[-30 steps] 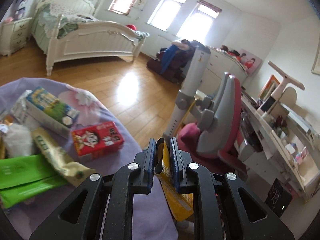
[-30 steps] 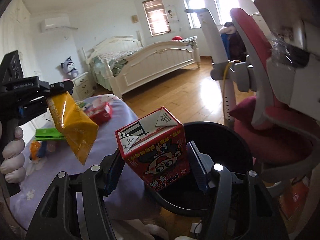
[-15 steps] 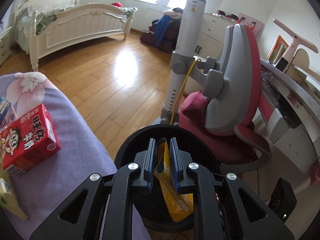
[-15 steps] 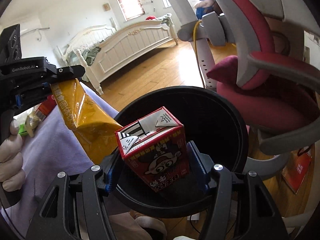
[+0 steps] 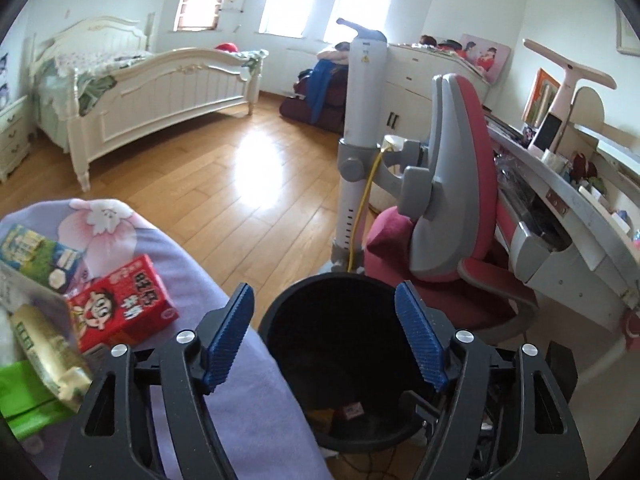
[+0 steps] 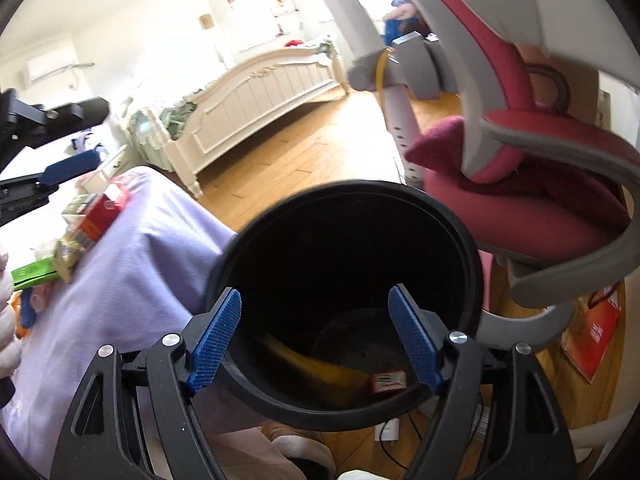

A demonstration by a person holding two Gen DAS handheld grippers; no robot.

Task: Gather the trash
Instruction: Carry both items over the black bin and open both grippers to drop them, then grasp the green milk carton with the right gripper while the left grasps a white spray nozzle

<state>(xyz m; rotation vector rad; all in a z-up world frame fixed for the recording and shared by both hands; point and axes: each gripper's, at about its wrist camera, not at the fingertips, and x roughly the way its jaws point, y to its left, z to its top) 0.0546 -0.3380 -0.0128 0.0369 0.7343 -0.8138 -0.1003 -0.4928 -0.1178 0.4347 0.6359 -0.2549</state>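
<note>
Trash bin (image 6: 472, 240) is black and round, yellow wrapper (image 6: 316, 364) and red carton (image 6: 388, 382) lying inside; left tool (image 5: 324, 340) and right tool (image 6: 316, 338) both spread wide, holding nothing

Bin (image 6: 472, 256) mouth open and unobstructed from above. Table (image 6: 132, 264) edge touches its left rim; chair (image 6: 560, 184) crowds the right. Floor (image 5: 224, 184) beyond is free.

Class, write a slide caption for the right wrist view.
Open right gripper above black bin holding yellow wrapper and red carton.
</note>
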